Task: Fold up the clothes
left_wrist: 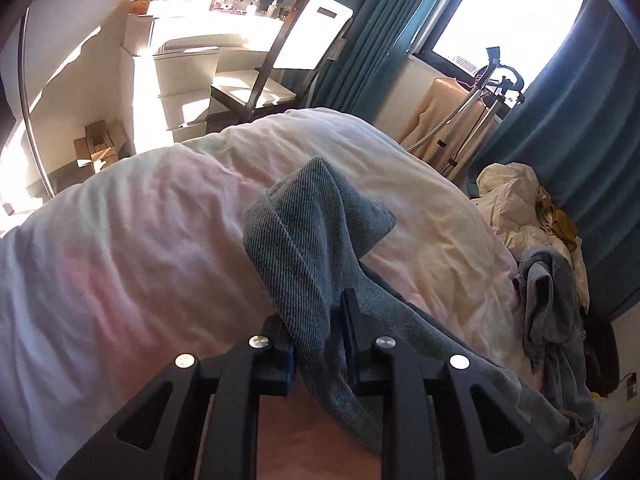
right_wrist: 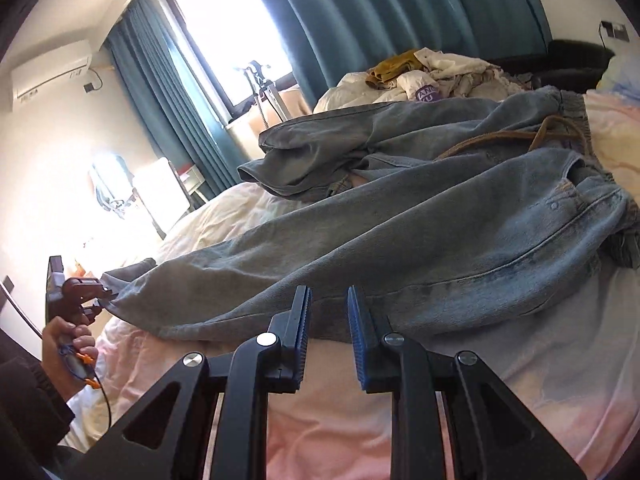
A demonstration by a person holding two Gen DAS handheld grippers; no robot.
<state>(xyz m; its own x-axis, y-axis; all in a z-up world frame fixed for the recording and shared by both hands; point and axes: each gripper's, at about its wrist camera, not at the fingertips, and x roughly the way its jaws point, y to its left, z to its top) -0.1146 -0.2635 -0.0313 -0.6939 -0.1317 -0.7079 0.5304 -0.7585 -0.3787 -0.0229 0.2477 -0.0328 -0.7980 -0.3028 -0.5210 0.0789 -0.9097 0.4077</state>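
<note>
A pair of light-blue jeans (right_wrist: 400, 240) lies spread across the pink-and-white duvet (right_wrist: 340, 432), waistband at the far right with a brown cord on it. In the left wrist view, the hem of one jeans leg (left_wrist: 304, 248) rises in a fold between the fingers of my left gripper (left_wrist: 320, 340). The jaws stand slightly apart and the denim sits loosely in the gap. The right wrist view shows that left gripper (right_wrist: 98, 298) at the leg's end, with a hand below it. My right gripper (right_wrist: 329, 320) is open and empty, just before the near edge of the jeans.
A heap of cream and mustard clothes (right_wrist: 432, 68) lies at the bed's far side, also in the left wrist view (left_wrist: 516, 208). Teal curtains (left_wrist: 560, 120) and a garment-steamer stand (left_wrist: 476, 112) border the bed. Beyond its end are a chair (left_wrist: 256, 92) and a white dresser (left_wrist: 180, 60).
</note>
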